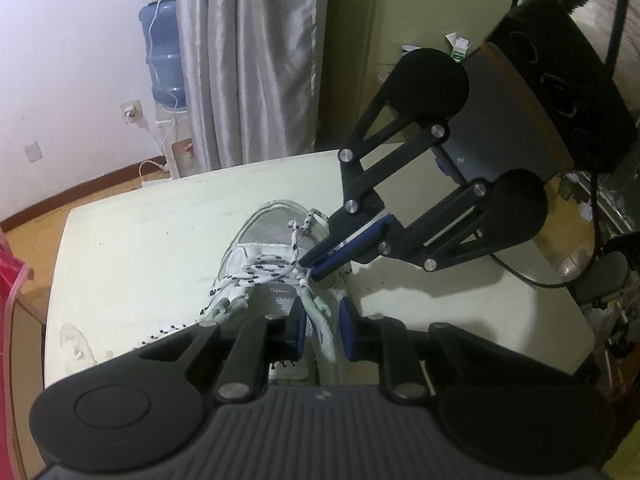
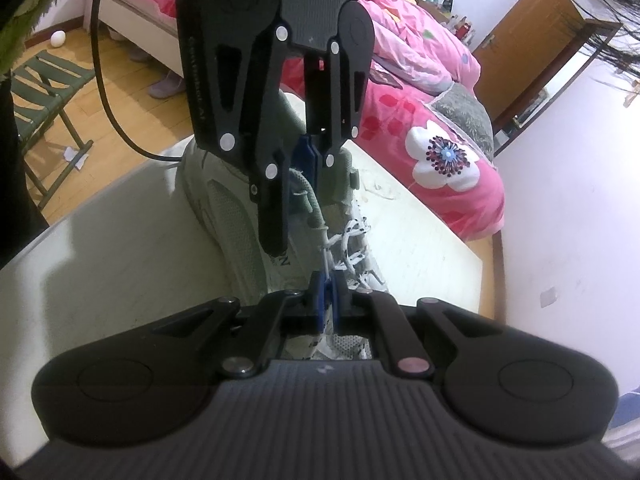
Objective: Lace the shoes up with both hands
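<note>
The shoe [image 1: 272, 276] sits on the white table [image 1: 140, 248]. Right gripper [image 2: 329, 294] pinches the speckled lace [image 1: 294, 246] over the shoe's tongue; left gripper [image 1: 322, 326] hangs spread above the shoe's collar.

Shoe [image 1: 276, 276] on the table [image 1: 140, 248], toe pointing away in the left wrist view, laces [image 1: 264, 270] crossing its top. Left gripper [image 1: 322, 330] over the near end of the shoe, pads either side of the tongue. Right gripper [image 1: 316, 266] reaching in from the right, tips on the laces at mid-shoe. Beyond the table's far edge: curtain [image 1: 248, 60], with water bottle [image 1: 164, 52] to its left. Bed [image 2: 420, 92] behind the table in the right wrist view; folding chair [image 2: 44, 92] on the floor to the left.
</note>
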Demonstrator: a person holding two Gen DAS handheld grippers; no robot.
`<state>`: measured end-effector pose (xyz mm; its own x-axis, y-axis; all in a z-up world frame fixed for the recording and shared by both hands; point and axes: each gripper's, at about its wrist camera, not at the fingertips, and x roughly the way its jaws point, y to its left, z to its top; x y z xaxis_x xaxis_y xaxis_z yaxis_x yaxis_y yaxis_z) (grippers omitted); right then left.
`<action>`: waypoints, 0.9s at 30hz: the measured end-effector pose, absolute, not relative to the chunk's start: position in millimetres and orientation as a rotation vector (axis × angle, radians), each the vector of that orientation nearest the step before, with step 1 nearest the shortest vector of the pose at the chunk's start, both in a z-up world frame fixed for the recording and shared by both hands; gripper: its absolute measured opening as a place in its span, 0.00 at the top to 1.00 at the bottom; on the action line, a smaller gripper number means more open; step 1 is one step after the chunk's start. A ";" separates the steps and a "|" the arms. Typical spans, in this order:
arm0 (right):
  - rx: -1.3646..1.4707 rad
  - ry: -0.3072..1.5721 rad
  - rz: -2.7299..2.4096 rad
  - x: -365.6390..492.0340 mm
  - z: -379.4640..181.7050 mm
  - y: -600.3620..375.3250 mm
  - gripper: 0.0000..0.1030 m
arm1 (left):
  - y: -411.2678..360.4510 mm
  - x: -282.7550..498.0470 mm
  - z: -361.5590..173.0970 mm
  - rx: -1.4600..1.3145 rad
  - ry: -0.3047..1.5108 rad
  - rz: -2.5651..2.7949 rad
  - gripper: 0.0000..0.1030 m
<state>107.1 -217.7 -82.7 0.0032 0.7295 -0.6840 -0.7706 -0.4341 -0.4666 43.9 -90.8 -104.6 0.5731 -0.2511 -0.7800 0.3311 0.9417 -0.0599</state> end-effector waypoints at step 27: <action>-1.147 -0.037 1.728 97.3 -79.6 -220.7 0.98 | -92.9 35.7 -109.0 0.181 0.830 -0.407 0.83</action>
<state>97.3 -220.7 -79.6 -0.0293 0.7444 -0.6671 -0.7152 -0.4819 -0.5063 35.7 -92.9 -109.0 0.6034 -0.2795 -0.7469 0.4192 0.9079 -0.0011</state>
